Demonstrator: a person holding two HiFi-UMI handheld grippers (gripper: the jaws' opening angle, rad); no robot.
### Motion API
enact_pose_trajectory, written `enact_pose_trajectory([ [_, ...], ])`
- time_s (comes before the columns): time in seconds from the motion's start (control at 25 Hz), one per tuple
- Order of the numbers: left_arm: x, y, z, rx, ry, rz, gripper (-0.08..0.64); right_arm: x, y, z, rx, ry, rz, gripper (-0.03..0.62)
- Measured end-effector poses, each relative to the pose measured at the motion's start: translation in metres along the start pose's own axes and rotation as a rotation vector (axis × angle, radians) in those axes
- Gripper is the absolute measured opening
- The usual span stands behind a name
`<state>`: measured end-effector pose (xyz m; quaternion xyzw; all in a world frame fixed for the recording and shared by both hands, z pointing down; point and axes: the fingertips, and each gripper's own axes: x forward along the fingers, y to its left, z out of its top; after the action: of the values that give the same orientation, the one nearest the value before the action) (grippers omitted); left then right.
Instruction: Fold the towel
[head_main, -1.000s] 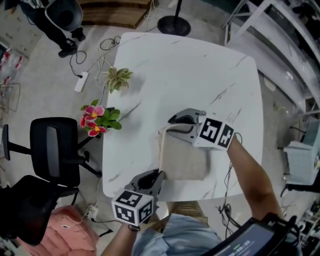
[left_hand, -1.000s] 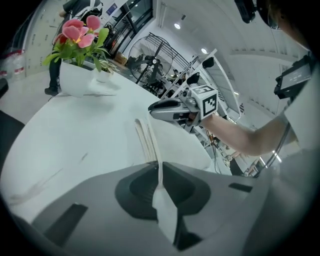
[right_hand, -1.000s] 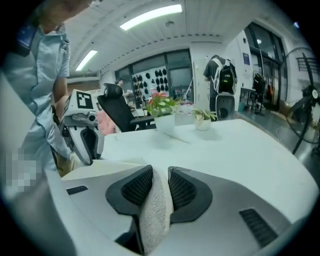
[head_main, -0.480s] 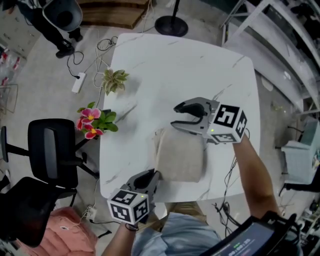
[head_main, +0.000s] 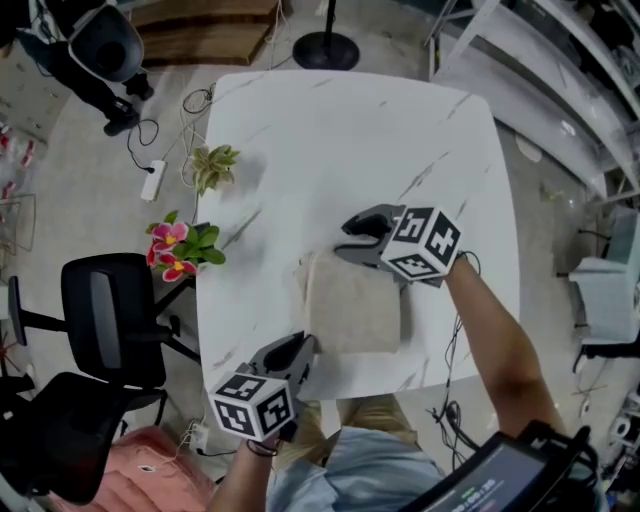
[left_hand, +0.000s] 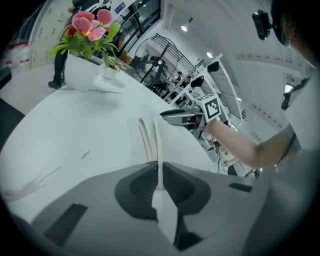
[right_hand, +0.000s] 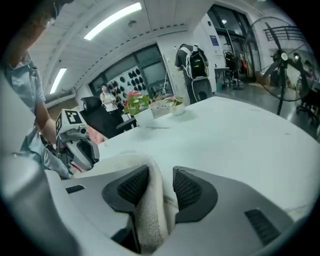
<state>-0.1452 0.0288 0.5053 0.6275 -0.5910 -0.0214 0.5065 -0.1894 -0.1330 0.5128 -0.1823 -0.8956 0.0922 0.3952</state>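
A beige towel (head_main: 350, 315) lies folded into a thick rectangle on the white marble table (head_main: 350, 130). My left gripper (head_main: 298, 348) is at the towel's near left corner, shut on a thin towel edge (left_hand: 159, 150) that runs between its jaws. My right gripper (head_main: 352, 240) is at the towel's far edge. Its jaws have just been closing, with a thick towel fold (right_hand: 149, 210) between them. The fold leans on the left pad (right_hand: 131, 189), and a gap shows beside the right pad (right_hand: 186, 189).
Two potted plants stand at the table's left edge: pink flowers (head_main: 178, 250) and a green one (head_main: 212, 165). A black chair (head_main: 105, 320) sits on the floor to the left. A stand's round base (head_main: 328, 50) is beyond the far edge, with metal shelving (head_main: 560, 70) to the right.
The right gripper rose off the towel's far edge with its jaws spread, then came back down onto that edge and rolled. The left gripper stayed at the near corner.
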Motion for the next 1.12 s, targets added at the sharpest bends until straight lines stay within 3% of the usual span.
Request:
enact_pose_trajectory([
  [0.08,-0.005,-0.003,0.003,-0.064,-0.008,-0.063,0.063,-0.012,0.000,0.010,0.021,-0.035,-0.003,0.220],
  [0.16,-0.018,-0.004,0.011,-0.120,-0.030,-0.119,0.183,-0.030,0.004,0.022,0.040,-0.086,0.005,0.250],
  [0.28,-0.050,0.001,0.027,-0.105,-0.096,-0.115,0.189,-0.064,0.015,0.047,0.027,-0.175,-0.042,0.256],
  [0.36,-0.080,0.000,0.043,-0.025,-0.155,-0.066,0.173,-0.091,0.036,0.069,-0.007,-0.249,-0.110,0.256],
  [0.52,-0.142,-0.028,0.104,0.236,-0.341,0.055,0.135,-0.152,0.103,0.126,-0.070,-0.495,-0.330,0.255],
  [0.64,-0.179,-0.077,0.154,0.420,-0.508,0.085,0.121,-0.190,0.157,0.160,-0.086,-0.682,-0.485,0.208],
  [0.76,-0.215,-0.132,0.189,0.582,-0.672,0.102,0.093,-0.213,0.203,0.176,-0.104,-0.786,-0.611,0.145],
  [0.92,-0.253,-0.179,0.192,0.689,-0.814,0.124,0.029,-0.227,0.245,0.176,-0.125,-0.837,-0.768,0.021],
  [1.12,-0.266,-0.200,0.172,0.747,-0.836,0.136,0.015,-0.236,0.276,0.165,-0.150,-0.872,-0.866,0.015],
])
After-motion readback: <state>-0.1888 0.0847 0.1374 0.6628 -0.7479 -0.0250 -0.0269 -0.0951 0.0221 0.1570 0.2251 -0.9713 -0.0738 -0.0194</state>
